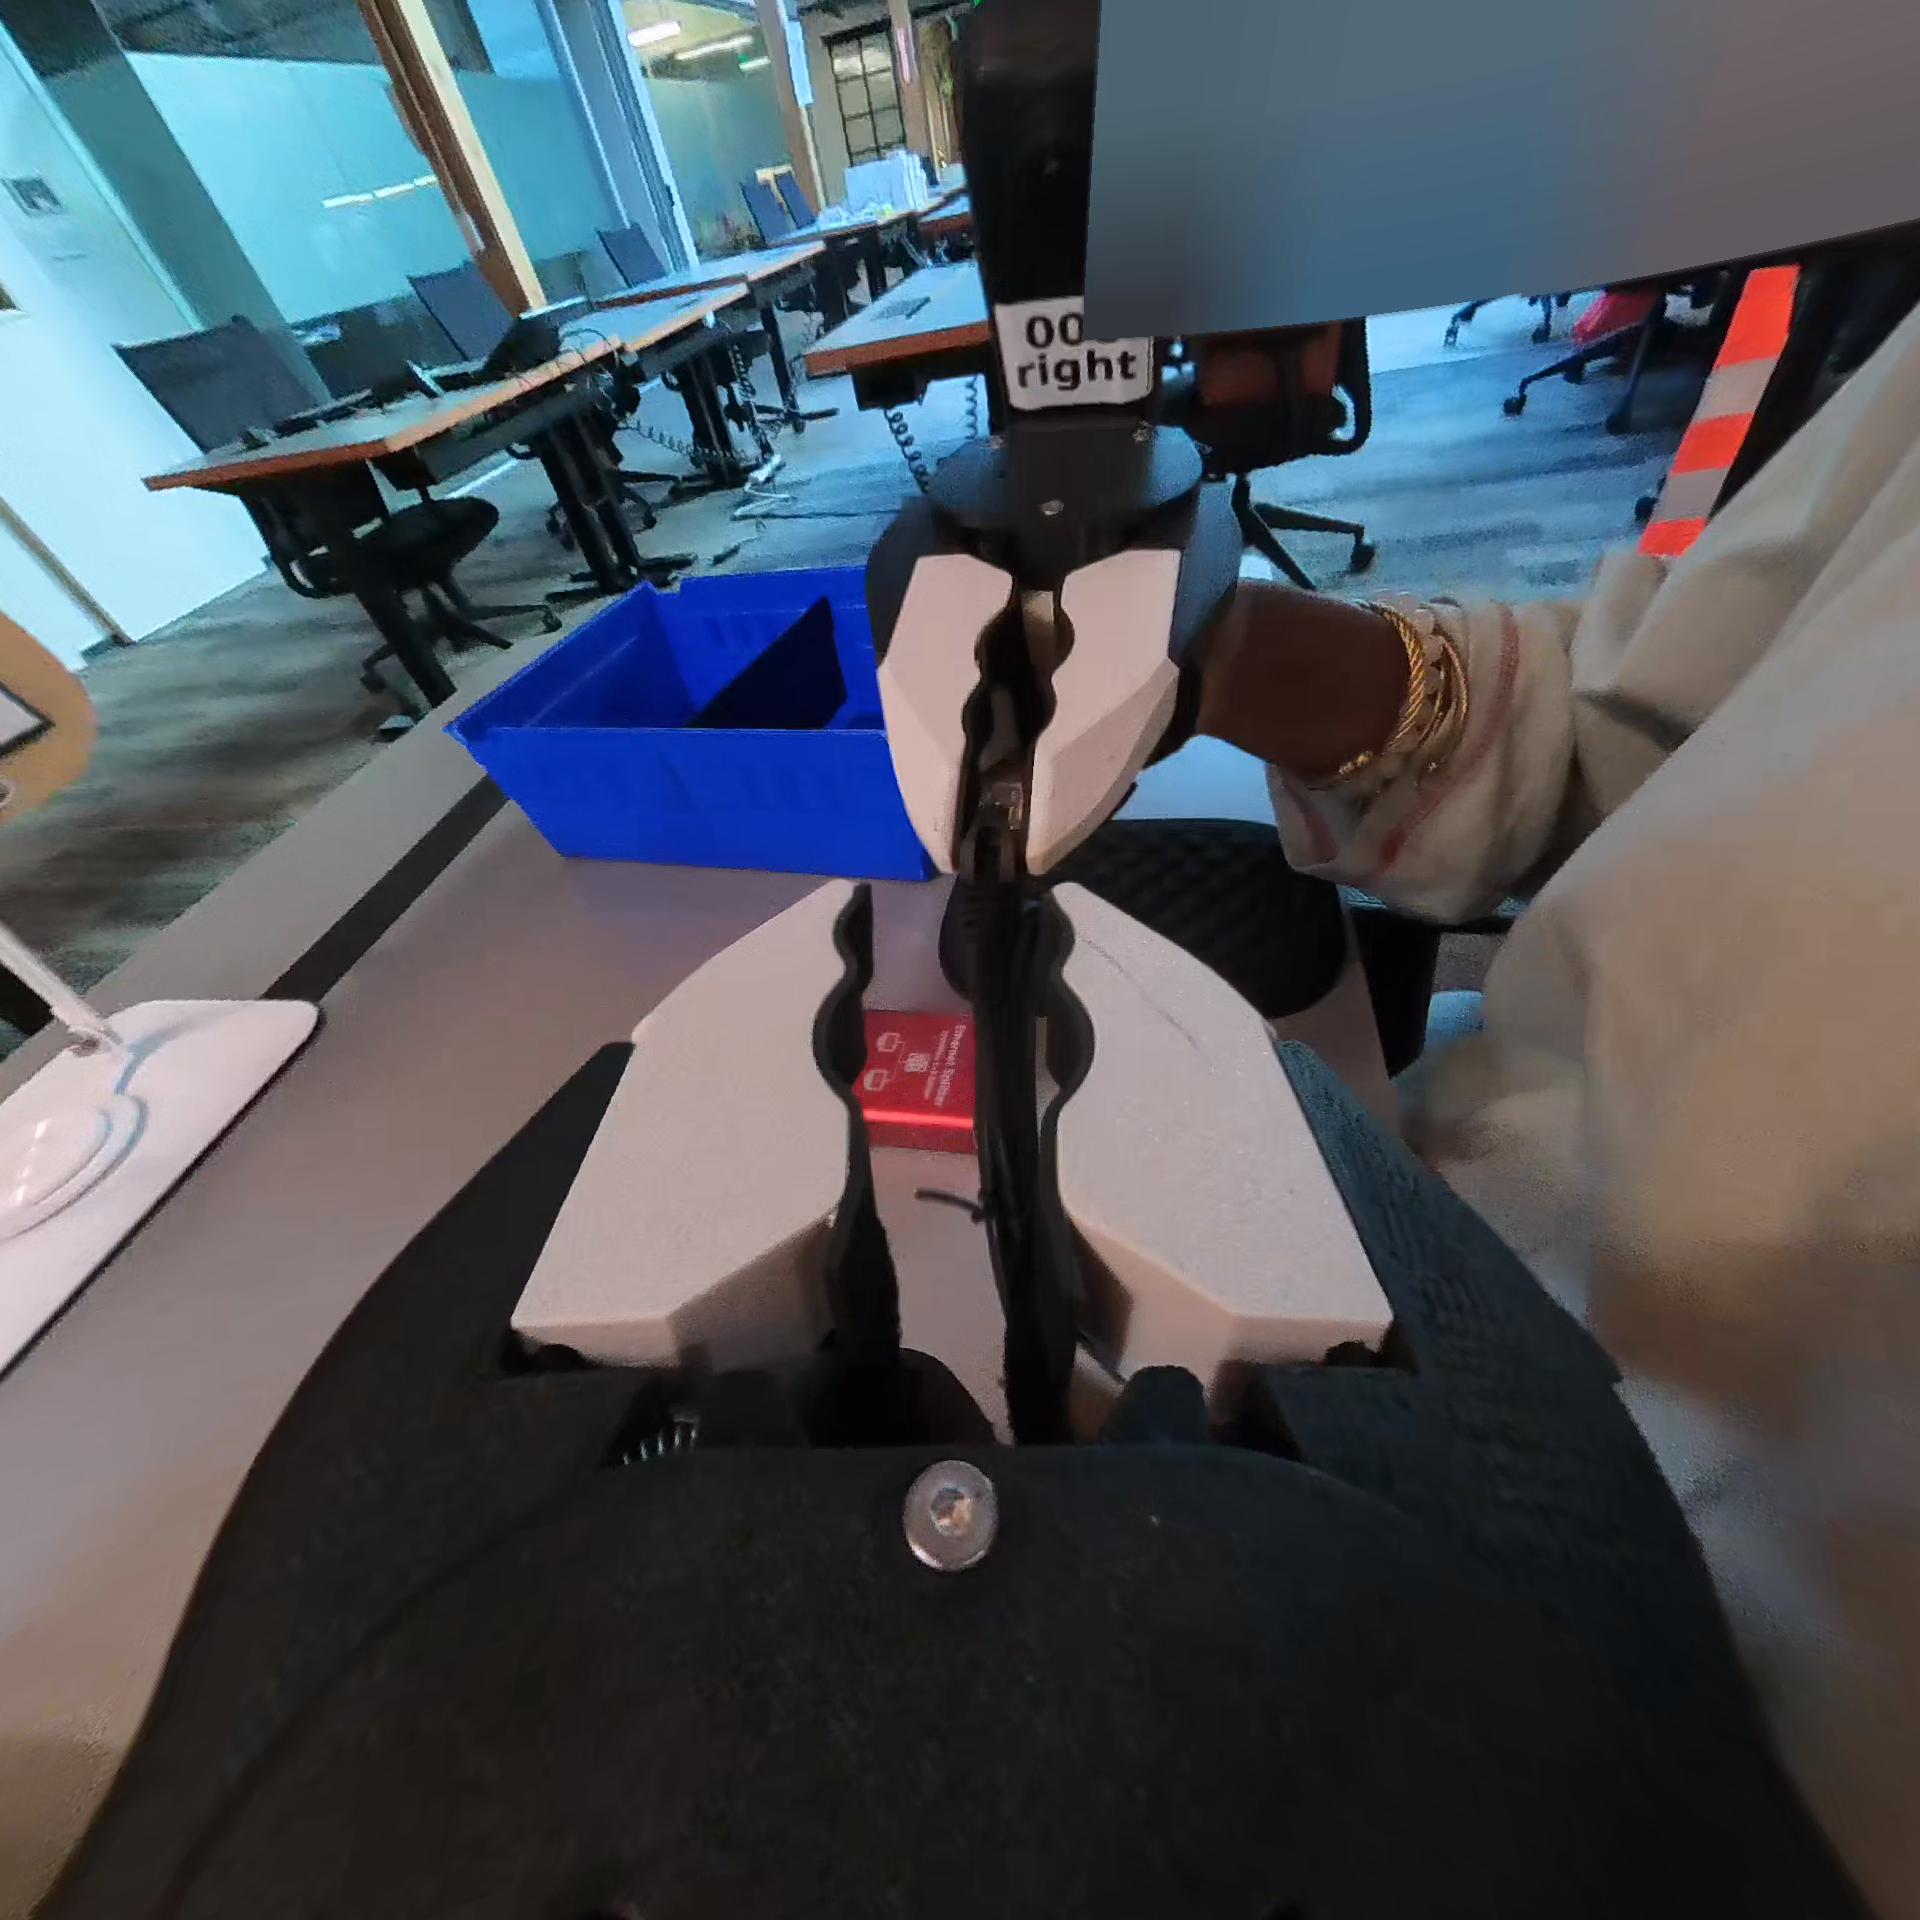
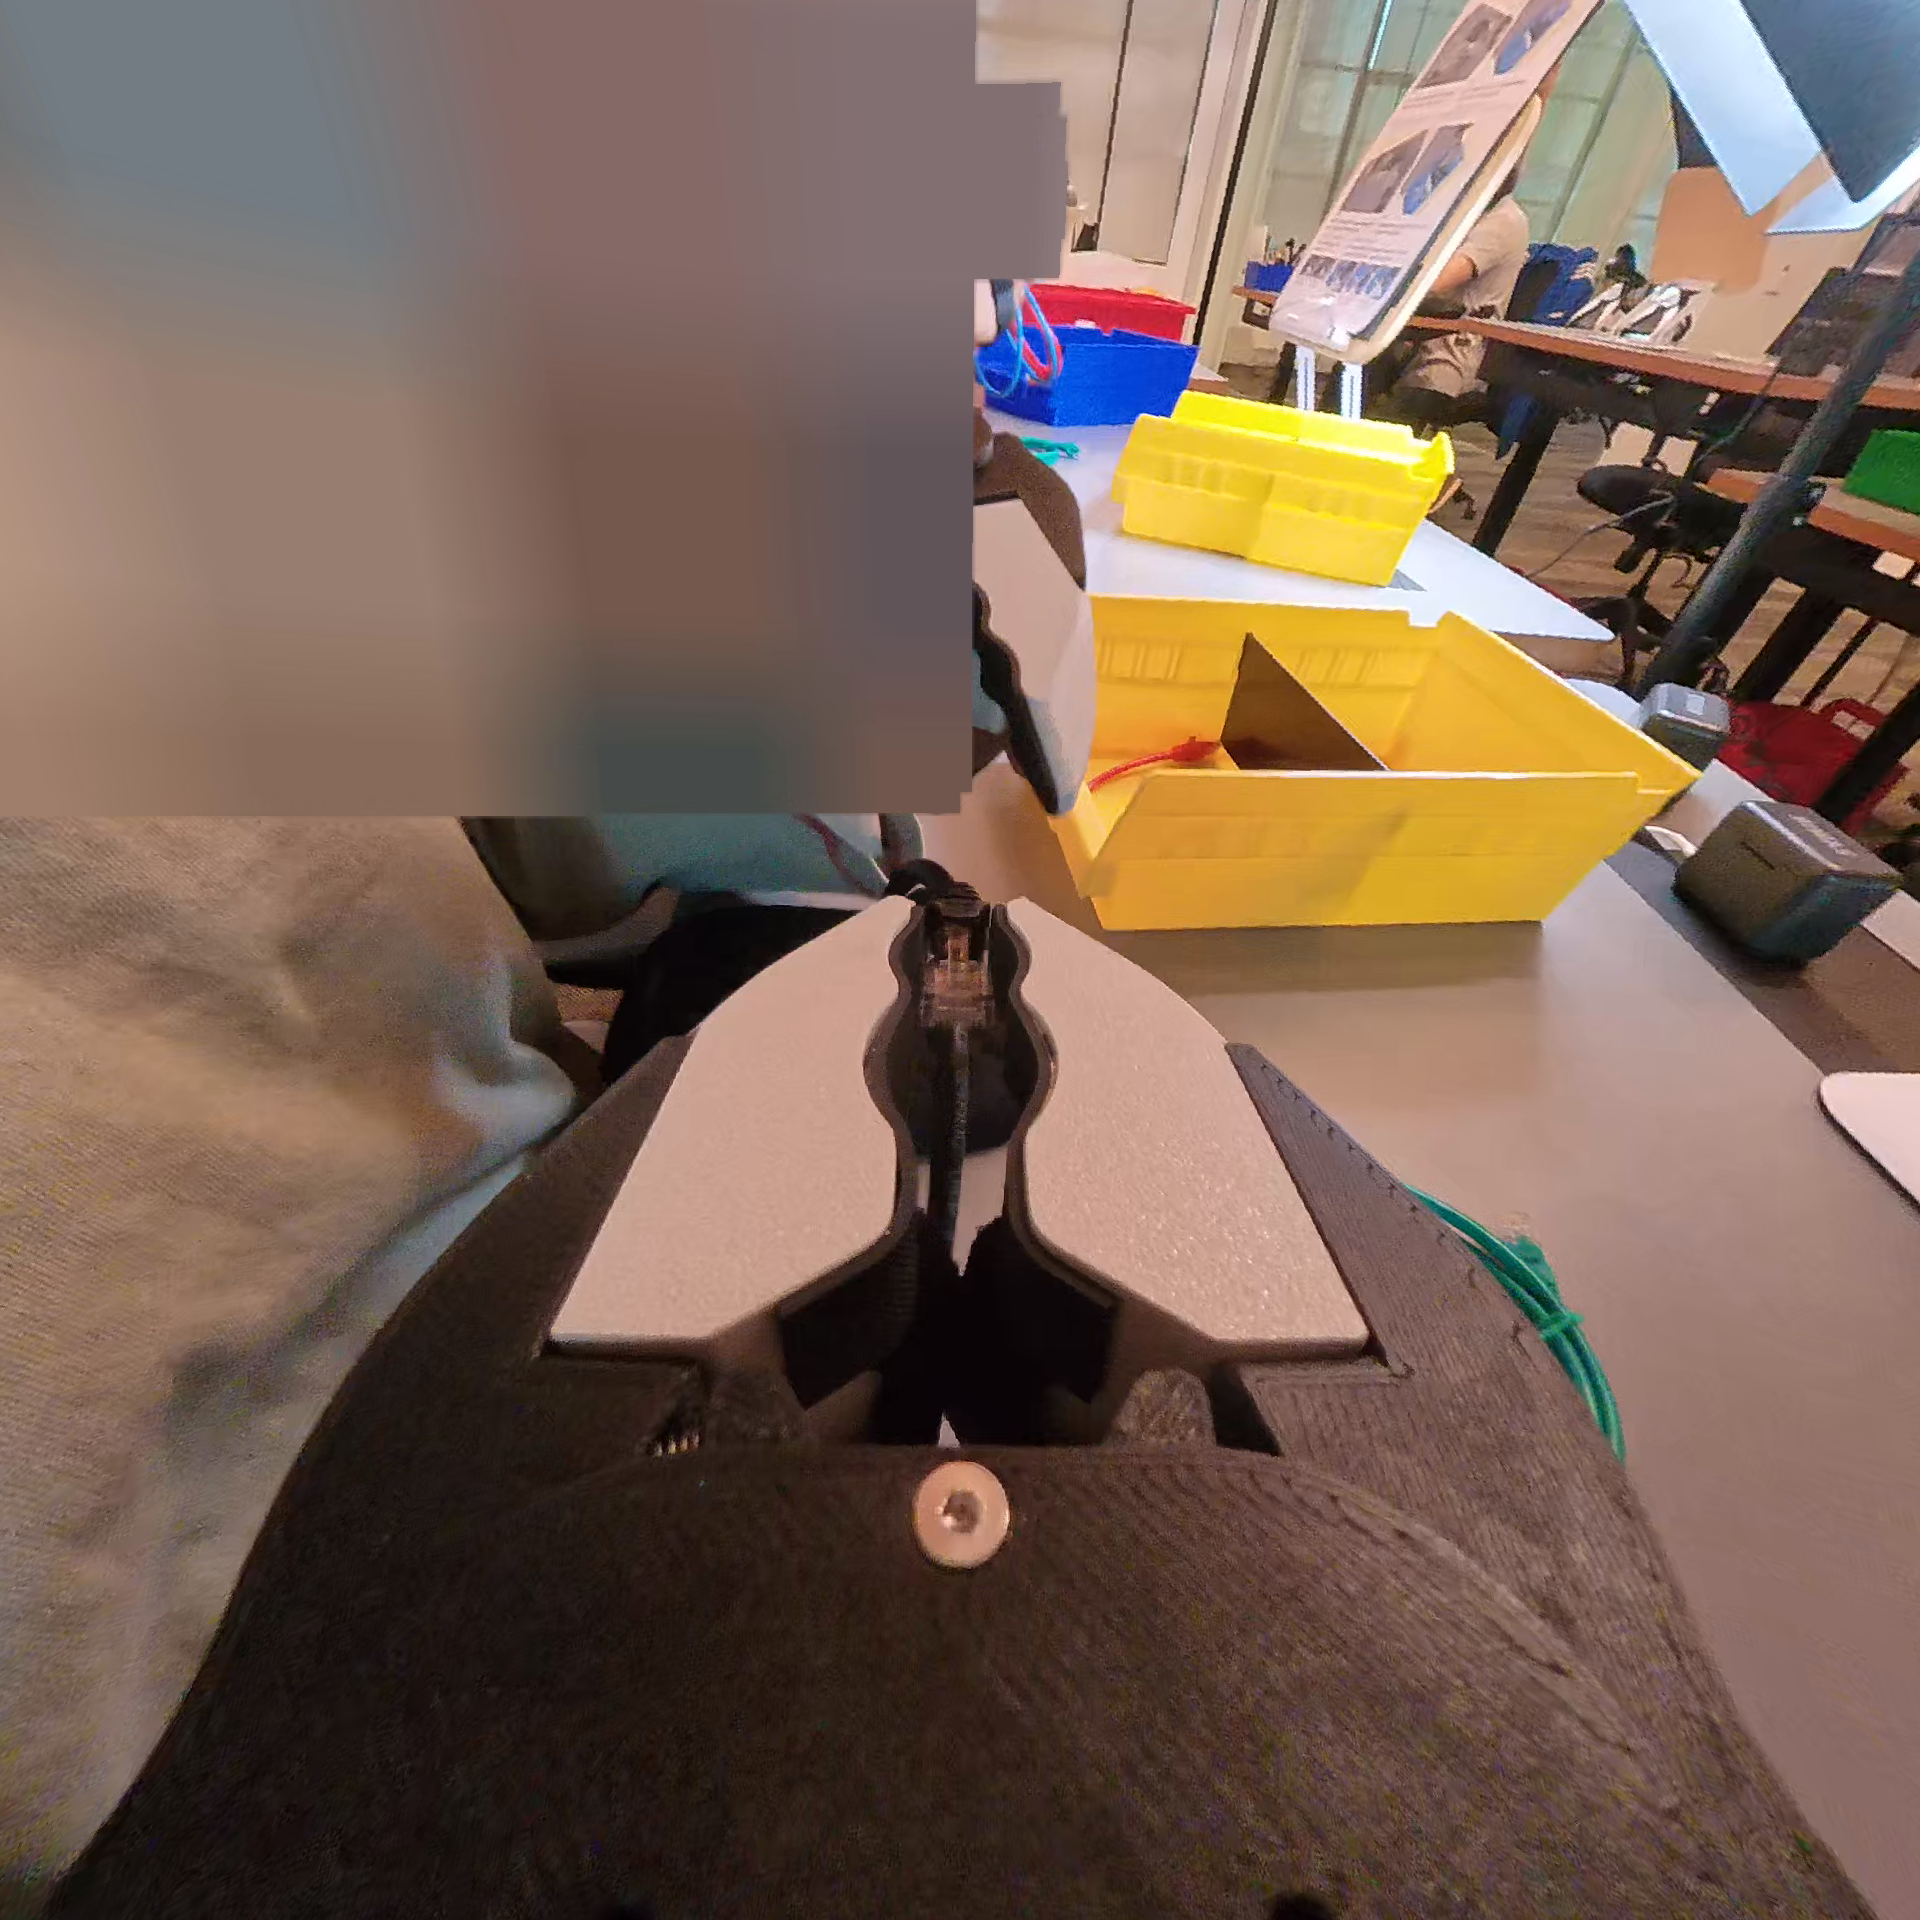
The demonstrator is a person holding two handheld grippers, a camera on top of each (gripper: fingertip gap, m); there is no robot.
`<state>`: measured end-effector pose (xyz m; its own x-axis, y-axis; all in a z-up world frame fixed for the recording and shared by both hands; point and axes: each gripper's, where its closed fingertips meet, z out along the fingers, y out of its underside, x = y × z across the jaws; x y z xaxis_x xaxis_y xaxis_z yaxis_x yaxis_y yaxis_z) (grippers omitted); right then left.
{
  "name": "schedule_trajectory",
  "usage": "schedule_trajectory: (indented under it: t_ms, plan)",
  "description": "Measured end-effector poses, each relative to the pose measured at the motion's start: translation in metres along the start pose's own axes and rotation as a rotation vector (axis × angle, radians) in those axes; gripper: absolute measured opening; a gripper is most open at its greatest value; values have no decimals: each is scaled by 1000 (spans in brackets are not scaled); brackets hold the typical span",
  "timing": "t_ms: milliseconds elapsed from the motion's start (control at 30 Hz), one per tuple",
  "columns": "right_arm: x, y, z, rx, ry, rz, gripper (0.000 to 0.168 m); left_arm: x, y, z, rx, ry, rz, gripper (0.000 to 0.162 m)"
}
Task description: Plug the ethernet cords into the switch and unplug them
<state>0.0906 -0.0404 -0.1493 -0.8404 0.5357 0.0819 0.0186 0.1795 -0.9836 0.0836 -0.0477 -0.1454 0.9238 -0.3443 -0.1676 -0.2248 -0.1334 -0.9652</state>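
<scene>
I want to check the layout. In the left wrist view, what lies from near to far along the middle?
Left claw → red switch on the table → right claw shut on the black cord's plug → blue bin → office desks.

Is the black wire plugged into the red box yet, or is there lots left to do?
Not yet. Done: the right gripper has pinched the black cord near its clear plug. In hand: the cord runs between the open left gripper fingers, above the red switch. Left: no cord visibly goes into the switch, and a green cord lies on the table.
</scene>
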Motion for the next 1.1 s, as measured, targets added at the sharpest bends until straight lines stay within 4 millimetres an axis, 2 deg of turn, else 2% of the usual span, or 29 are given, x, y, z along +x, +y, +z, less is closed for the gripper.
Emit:
schedule_trajectory:
  t_ms: [100, 233, 367, 667, 733, 800, 1000, 1100]
  plan:
    - [-5, -8, 3, 48, -31, 15, 12, 4, 9, 10, -43, 14, 63, 21]
    - [-7, -12, 2, 86, -61, 25, 12, 12, 9, 10, 2, 70, 14, 11]
    - [-8, -11, 2, 104, -82, 47, 12, 13, 10, 9, 21, 56, 40, 10]
    - [-8, -7, 2, 132, -108, 92, 12, 13, 4, 7, 115, 66, -38, 13]
    - [-9, -7, 1, 132, -110, 90, 12, 11, 6, 7, 115, 56, -59, 18]
    - [-8, -7, 2, 132, -105, 87, 12, 14, 5, 7, 122, 76, -72, 12]
    - [-9, -6, 4, 129, -117, 95, 12, 16, 6, 10, 127, 85, -92, 17]
    - [-8, -7, 5, 136, -113, 99, 12, 13, 7, 9, 117, 53, -53, 12]
